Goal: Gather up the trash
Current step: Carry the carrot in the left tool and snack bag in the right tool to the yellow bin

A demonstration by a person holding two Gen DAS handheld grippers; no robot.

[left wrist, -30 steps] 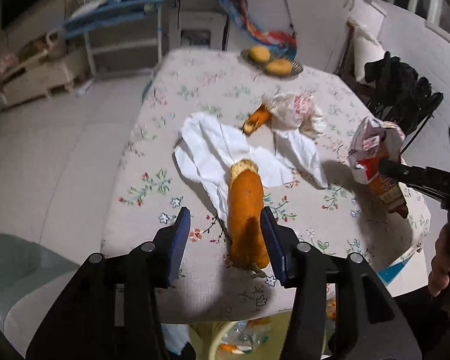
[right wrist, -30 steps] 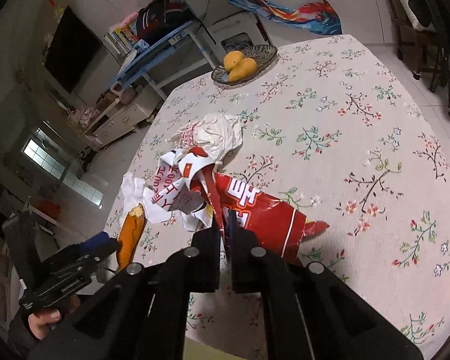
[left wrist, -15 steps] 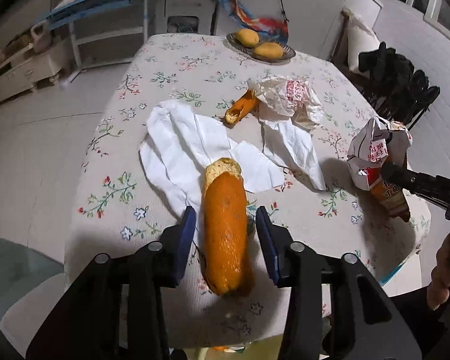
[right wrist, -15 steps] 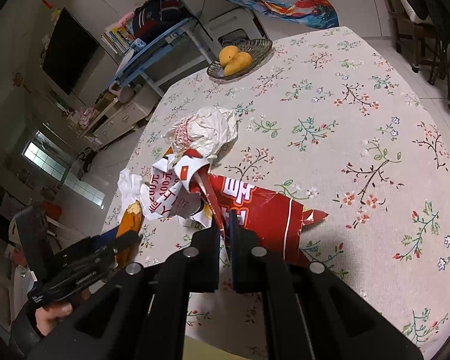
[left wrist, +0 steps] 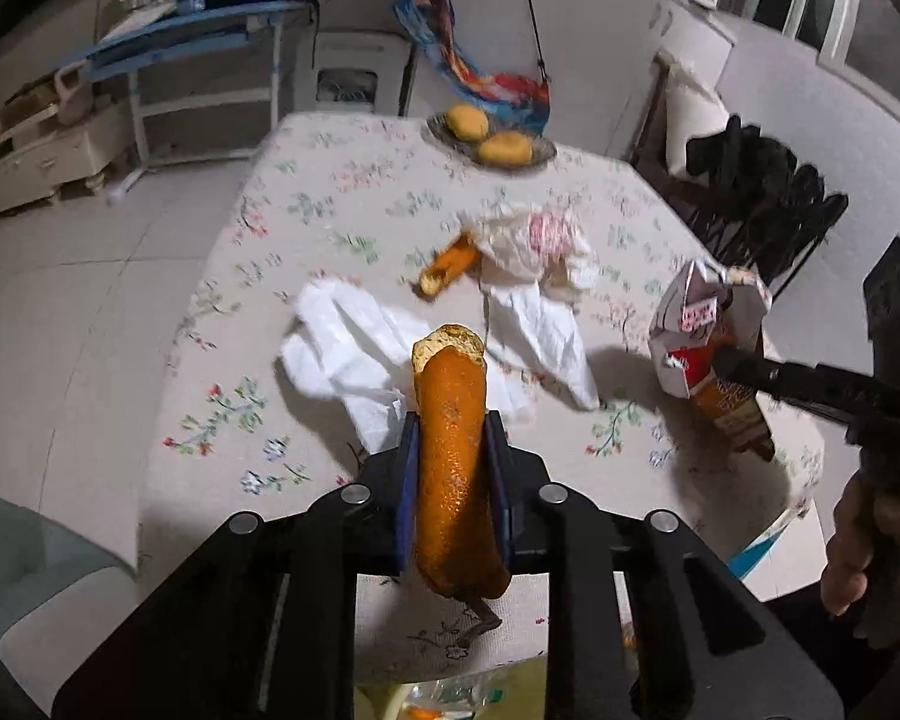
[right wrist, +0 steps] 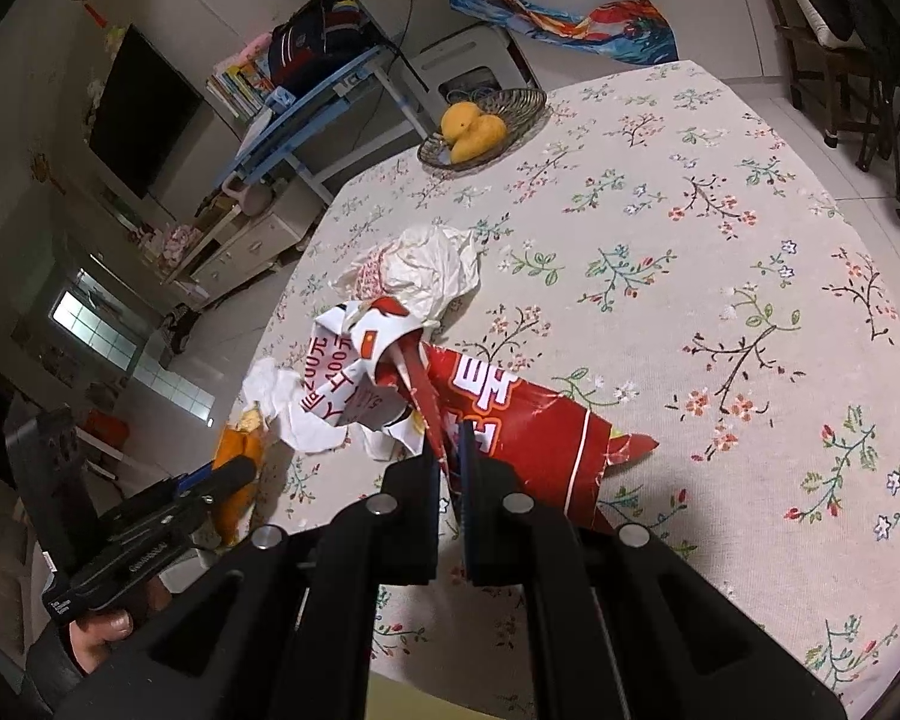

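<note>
Orange peel (left wrist: 453,456) sits between the closing jaws of the left gripper (left wrist: 450,444), pads pressing its sides. Right gripper (right wrist: 450,468) is clamped on the red wrapper (right wrist: 510,420) above the table (right wrist: 720,240).

1. The left gripper (left wrist: 450,450) has gone from standing wide around the orange peel (left wrist: 453,468) to jaws closing on it, pads now against both sides.
2. The peel, which lay on the floral tablecloth (left wrist: 222,360) a second ago, now sits tilted, its far end raised above the white tissue (left wrist: 342,354).
</note>
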